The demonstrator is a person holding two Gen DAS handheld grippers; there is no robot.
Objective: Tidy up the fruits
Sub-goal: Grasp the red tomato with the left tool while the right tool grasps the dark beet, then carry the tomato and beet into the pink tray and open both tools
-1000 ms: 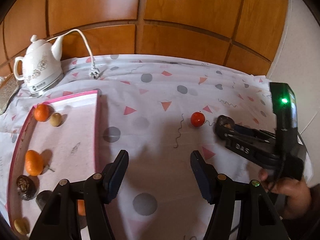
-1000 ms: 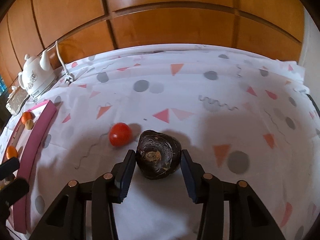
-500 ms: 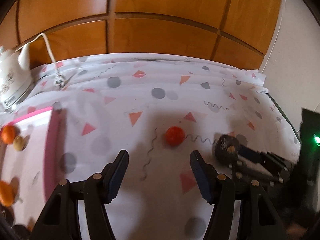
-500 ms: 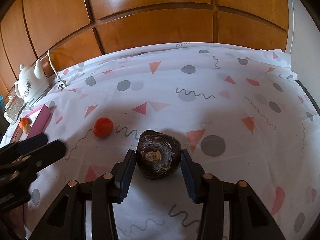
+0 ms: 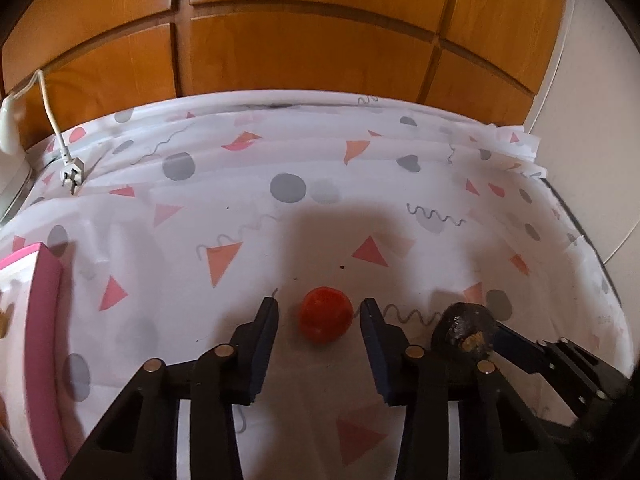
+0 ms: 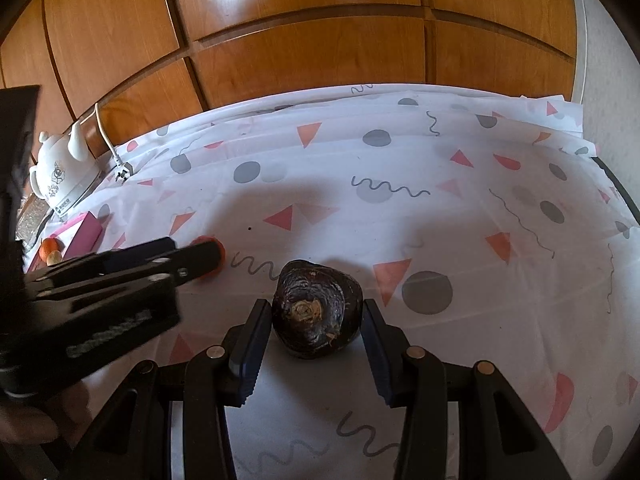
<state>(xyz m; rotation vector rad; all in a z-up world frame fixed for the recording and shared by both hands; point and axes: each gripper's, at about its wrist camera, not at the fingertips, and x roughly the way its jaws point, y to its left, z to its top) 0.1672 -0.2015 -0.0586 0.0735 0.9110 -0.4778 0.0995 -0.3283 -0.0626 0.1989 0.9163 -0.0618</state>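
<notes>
A small red tomato lies on the patterned tablecloth, right between the fingers of my left gripper. The jaws are closing on it, with thin gaps showing on both sides. In the right wrist view the left gripper reaches in from the left and hides most of the tomato. My right gripper is shut on a dark, wrinkled round fruit, both pads against its sides. The same dark fruit shows at the lower right of the left wrist view.
A pink-rimmed tray lies at the left with an orange on it. A white kettle stands at the back left, its plug on the cloth. Wooden panels rise behind the table. A person's hand grips the left tool.
My left gripper has swung right, away from the tray, down to the tomato, and its jaws have narrowed around it. The right gripper keeps the dark fruit and has hardly moved.
</notes>
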